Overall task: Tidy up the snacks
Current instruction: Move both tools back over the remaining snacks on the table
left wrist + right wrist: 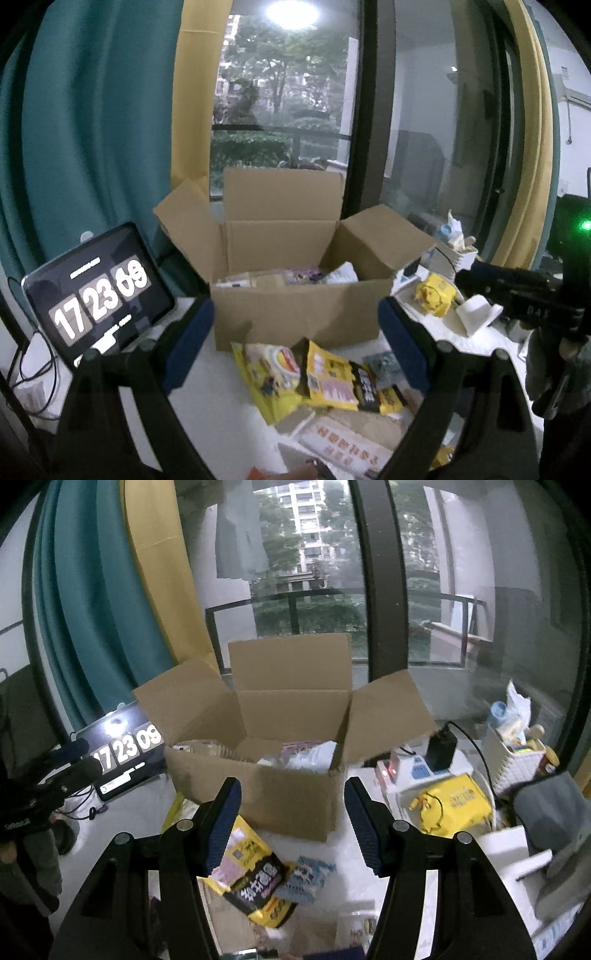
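Against the window glass, between teal and yellow curtains, stands an open cardboard box (258,790) on a white tabletop (221,398), flaps up, already holding several packets whose kinds cannot be read. Left of the box leans a tablet (99,295) showing a flip clock. Right of it sit a white power strip with a black adapter (439,753), a crumpled yellow bag (454,805) and a white ribbed holder (517,764) stuffed with small items. Loose on the table just in front of the box lie the snacks to be sorted: a yellow-and-black snack packet (251,886), a second yellow packet with a round label (273,373), a small blue-and-white packet (306,878) touching the first, and a pale boxed item with orange print (343,439) nearest the camera. Left gripper (295,347): jaws spread wide, empty, above the packets. Right gripper (291,827): jaws partly spread, empty, over the yellow-and-black packet. Risk, as judged: overlapping glossy packets may slide or lift in pairs when pinched; the box's near wall may catch a packet carried in too low.
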### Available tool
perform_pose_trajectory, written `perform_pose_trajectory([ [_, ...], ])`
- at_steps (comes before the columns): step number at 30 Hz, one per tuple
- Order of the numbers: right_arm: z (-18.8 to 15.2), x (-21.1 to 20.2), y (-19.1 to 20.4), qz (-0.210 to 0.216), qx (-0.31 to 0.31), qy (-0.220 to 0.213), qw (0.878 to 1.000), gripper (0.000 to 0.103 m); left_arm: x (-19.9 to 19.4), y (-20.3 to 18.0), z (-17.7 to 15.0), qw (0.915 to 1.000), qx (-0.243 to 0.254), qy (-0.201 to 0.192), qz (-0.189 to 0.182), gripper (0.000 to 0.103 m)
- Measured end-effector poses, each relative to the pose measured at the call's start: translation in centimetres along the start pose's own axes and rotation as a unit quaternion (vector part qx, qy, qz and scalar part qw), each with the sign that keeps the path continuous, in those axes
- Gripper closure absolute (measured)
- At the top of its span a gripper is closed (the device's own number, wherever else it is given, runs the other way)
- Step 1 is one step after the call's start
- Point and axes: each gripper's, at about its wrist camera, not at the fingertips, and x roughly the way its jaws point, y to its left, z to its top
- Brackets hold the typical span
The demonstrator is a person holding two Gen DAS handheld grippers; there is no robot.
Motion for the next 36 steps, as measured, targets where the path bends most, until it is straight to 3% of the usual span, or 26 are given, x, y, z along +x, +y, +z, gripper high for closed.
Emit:
perform_pose_trajectory([
  [17, -7.8, -4.0, -2.1, -0.025, 0.050, 0.040, 0.998, 0.042, -3.2, 0.8, -7.2, 0.9980, -0.019, 0.060, 0.010, 0.012],
  [26, -12.3, -3.4, -4.2, -0.041, 0.084, 0.080, 0.992, 0.042, -3.2, 1.4, -11.9, 0.9932, -0.032, 0.110, 0.022, 0.012],
  [36, -15.8, -1.1, -6.6, -0.048, 0.122, 0.123, 0.984, 0.039, -2.3, 3.3, -16.9, 0.9823, -0.058, 0.173, 0.040, 0.012],
])
